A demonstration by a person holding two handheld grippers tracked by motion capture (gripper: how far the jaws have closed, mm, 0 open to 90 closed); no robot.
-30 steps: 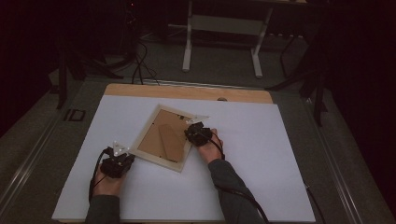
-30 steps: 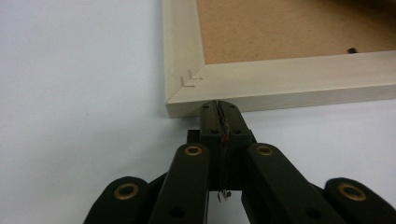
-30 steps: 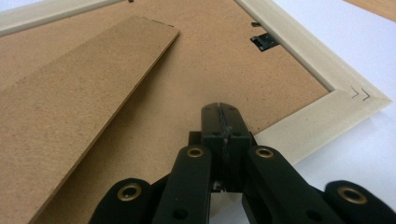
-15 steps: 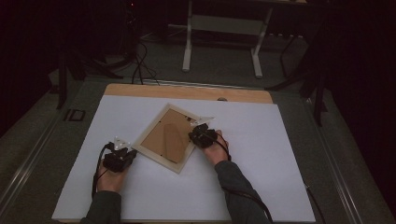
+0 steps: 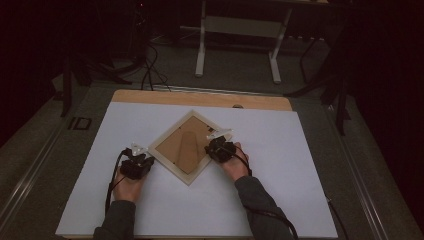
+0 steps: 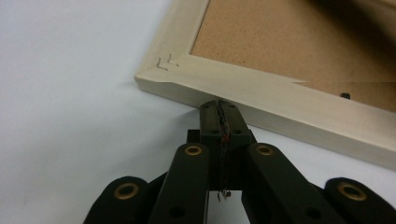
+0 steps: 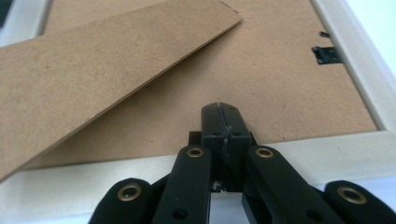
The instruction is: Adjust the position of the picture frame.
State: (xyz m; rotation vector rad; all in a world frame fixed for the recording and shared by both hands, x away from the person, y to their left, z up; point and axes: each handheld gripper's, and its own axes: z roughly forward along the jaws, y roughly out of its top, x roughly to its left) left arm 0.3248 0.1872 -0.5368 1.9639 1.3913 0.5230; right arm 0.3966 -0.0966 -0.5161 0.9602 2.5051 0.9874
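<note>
Two tongs: left tongs (image 6: 219, 108) pressed together against frame's outer edge; right tongs (image 7: 219, 112) closed, over backing board (image 7: 261, 84)
Frame (image 5: 186, 145): face-down, mid counter (image 5: 300, 165)
Done: positioning
Left: likely easel stand (image 7: 93, 70), turn clip (image 7: 329, 54)

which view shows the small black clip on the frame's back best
The right gripper view: the black clip sits sharp beside the pale rim of the frame. The left gripper view catches a dark speck; in the high view it's too small to tell.
</note>
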